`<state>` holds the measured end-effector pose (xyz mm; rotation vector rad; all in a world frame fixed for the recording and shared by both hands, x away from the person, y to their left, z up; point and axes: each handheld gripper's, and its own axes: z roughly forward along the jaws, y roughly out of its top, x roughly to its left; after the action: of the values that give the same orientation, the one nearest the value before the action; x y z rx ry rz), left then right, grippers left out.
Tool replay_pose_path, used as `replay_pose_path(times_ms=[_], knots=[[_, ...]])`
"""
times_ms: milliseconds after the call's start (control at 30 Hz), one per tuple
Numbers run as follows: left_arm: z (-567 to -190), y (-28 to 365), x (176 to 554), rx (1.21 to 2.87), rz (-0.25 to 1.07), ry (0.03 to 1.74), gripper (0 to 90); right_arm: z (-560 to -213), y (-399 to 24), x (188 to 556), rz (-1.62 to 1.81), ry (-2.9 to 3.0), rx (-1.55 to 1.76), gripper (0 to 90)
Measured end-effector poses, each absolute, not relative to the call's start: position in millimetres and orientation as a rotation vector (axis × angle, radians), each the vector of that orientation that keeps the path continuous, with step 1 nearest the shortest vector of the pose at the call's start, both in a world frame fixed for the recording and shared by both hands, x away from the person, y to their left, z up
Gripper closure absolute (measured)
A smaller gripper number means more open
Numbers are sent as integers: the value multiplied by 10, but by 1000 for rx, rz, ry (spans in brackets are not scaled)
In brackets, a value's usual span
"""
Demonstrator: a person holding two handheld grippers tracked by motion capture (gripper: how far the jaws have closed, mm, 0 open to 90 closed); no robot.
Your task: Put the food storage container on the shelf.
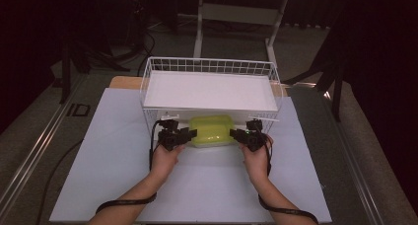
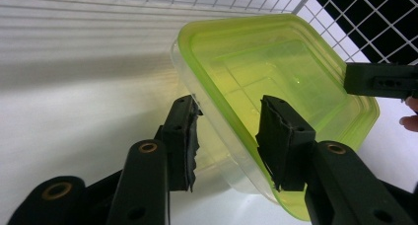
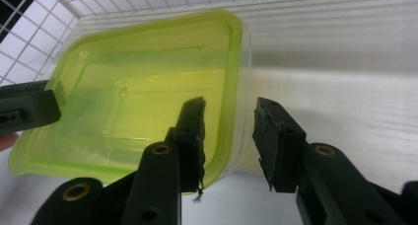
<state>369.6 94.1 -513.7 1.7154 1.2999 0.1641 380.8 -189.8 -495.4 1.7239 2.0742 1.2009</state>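
left gripper (image 1: 183,135): my fingers slack, straddling the left rim of the green-lidded container (image 1: 213,130), not pressing | right gripper (image 1: 240,134): same at right rim | container: on desk (image 1: 113,156), under wire basket (image 1: 211,87) shelf

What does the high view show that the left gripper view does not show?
High view alone: the rack's top shelf, both forearms, and the floor around the table.

Left gripper view alone: close up, the left gripper has one jaw outside the box wall and one over the lid, with gaps, so it is open.

Both: the green-lidded box under the rack, with the right gripper at its other end.
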Motion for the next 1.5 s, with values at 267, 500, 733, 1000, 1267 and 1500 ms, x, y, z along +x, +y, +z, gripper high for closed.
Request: replay_pose_path(times_ms=[267,500,733,1000,1267,1500], knots=[[-5125,916,3658,1669,211,1224,361,-4914,-1876,3796,1244,2085,1644,544],[-5030,927,3532,1710,264,1060,175,-4788,-1851,3643,1246,2086,1551,480],[-4958,1055,3347,1720,271,996,62,-4703,-1837,3430,1282,2132,1485,494],[-4891,1158,3052,1734,292,955,10,-4778,-1747,3268,1255,2202,1462,510],[-4920,1244,2750,1792,244,899,10,-4901,-1609,3182,1213,2246,1428,661],[-5055,1348,2563,1770,239,929,10,-5034,-1497,3201,1131,2350,1421,898]])
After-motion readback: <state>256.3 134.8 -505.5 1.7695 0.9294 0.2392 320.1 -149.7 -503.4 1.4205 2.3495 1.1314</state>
